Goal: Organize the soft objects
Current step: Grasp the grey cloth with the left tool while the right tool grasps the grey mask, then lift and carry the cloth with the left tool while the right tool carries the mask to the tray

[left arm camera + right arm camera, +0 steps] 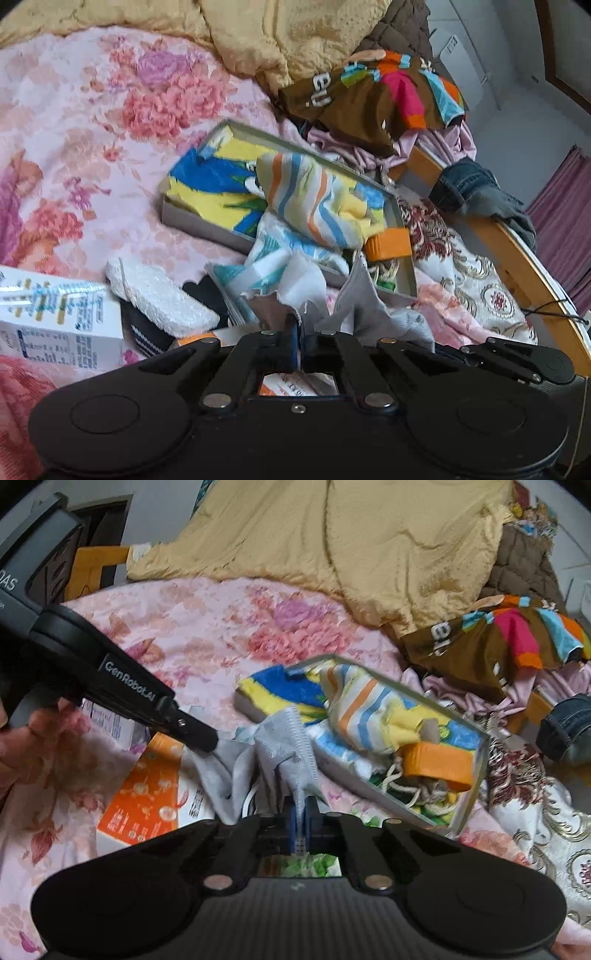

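A grey face mask (284, 746) is stretched between both grippers just in front of the grey box. My right gripper (302, 812) is shut on one end of it. My left gripper (300, 326) is shut on the other end of the grey mask (354, 295); it also shows in the right wrist view (201, 738). The shallow grey box (192, 219) lies on the floral bedspread and holds a blue-yellow towel (210, 181), a striped cloth (314, 199) and an orange piece (388, 243). The box (476, 775) also shows in the right wrist view.
A white carton (62, 321), a white foam pad (159, 291) and an orange-white packet (147, 794) lie near the grippers. A yellow blanket (351, 546), a brown multicoloured garment (380, 96) and jeans (465, 181) pile up behind. The wooden bed frame (517, 258) runs along the right.
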Action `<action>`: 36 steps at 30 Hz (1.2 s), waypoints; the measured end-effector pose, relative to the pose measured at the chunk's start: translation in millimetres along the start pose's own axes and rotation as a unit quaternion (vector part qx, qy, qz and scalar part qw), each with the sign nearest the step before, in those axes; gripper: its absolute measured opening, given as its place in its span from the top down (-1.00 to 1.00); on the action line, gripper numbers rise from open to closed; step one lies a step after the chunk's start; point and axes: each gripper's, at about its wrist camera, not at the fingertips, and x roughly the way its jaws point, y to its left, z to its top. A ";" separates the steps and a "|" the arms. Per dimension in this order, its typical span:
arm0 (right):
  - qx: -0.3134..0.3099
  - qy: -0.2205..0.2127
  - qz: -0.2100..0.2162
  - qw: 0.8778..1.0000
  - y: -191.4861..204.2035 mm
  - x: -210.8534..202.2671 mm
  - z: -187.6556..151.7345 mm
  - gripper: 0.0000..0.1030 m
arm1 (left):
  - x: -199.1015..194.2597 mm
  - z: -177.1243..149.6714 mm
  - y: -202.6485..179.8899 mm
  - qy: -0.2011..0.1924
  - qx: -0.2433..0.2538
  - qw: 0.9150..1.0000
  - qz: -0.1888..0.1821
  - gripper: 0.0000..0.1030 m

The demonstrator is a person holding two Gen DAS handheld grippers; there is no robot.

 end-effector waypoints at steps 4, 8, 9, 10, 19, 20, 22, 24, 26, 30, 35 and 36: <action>0.011 -0.030 -0.017 0.999 -6.1 -10.2 4.0 0.91 | -15.7 5.4 -10.4 -0.034 0.015 0.999 -0.006 1.00; 0.015 -0.058 -0.038 0.998 -10.8 -16.7 5.5 0.91 | -28.2 8.4 -18.2 -0.054 0.028 0.998 -0.012 1.00; 0.014 -0.064 -0.044 0.997 -11.7 -18.0 4.9 0.91 | -30.3 8.7 -19.5 -0.057 0.029 0.998 -0.012 1.00; 0.014 -0.068 -0.050 0.996 -12.5 -18.7 4.8 0.91 | -31.8 8.9 -21.1 -0.060 0.031 0.998 -0.012 1.00; 0.027 -0.088 -0.064 0.994 -17.8 -22.0 3.9 0.91 | -47.5 10.9 -30.1 -0.083 0.046 0.995 -0.007 1.00; 0.026 -0.090 -0.065 0.993 -17.4 -22.4 3.9 0.91 | -48.7 11.2 -30.4 -0.085 0.048 0.995 -0.006 1.00; 0.026 -0.096 -0.067 0.993 -16.1 -24.1 4.2 0.91 | -51.8 12.0 -31.1 -0.090 0.048 0.995 -0.005 1.00; 0.027 -0.101 -0.069 0.992 -15.4 -25.5 4.7 0.91 | -54.4 12.9 -31.5 -0.094 0.047 0.994 -0.007 1.00; 0.028 -0.106 -0.071 0.991 -15.0 -27.3 4.9 0.91 | -55.4 13.2 -31.8 -0.095 0.049 0.994 -0.009 1.00; 0.028 -0.110 -0.073 0.991 -15.5 -28.0 4.6 0.91 | -57.0 12.8 -32.8 -0.100 0.052 0.993 -0.013 1.00; 0.033 -0.114 -0.078 0.990 -15.8 -28.4 4.4 0.91 | -63.1 15.4 -33.4 -0.116 0.051 0.992 -0.019 1.00; 0.035 -0.115 -0.079 0.990 -16.6 -28.8 4.9 0.91 | -64.2 16.1 -33.2 -0.118 0.049 0.992 -0.019 1.00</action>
